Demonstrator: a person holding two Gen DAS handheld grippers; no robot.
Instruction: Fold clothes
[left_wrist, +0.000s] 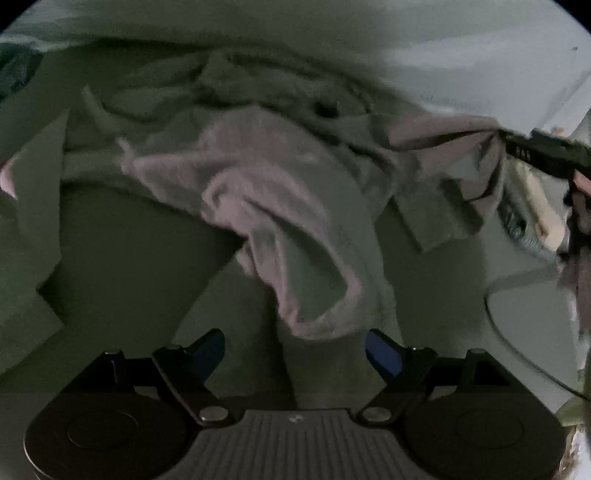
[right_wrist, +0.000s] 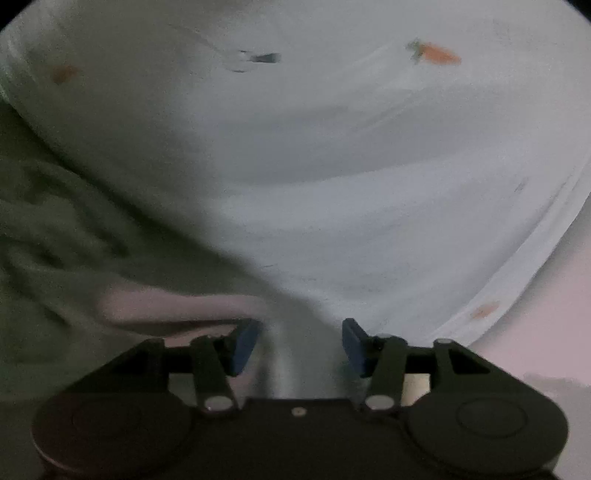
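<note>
Jaws of the left gripper (left_wrist: 294, 350) stand spread, with a strip of the pale garment (left_wrist: 280, 206) running down between the blue pads, though contact is not discernible. Jaws of the right gripper (right_wrist: 301, 345) are likewise spread, a fold of the same cloth (right_wrist: 291, 354) lying in the gap. Ahead of both pairs extends a light sheet (right_wrist: 332, 155) printed with small orange carrot motifs (right_wrist: 437, 54); whether it covers a bed cannot be told. Ahead of the left jaws the garment lies crumpled, its pinkish lining turned out, its long axis running away from them. To their far right, the other tool (left_wrist: 543, 151) enters, partly cut off. Dim light and blur obscure the garment's type.
</note>
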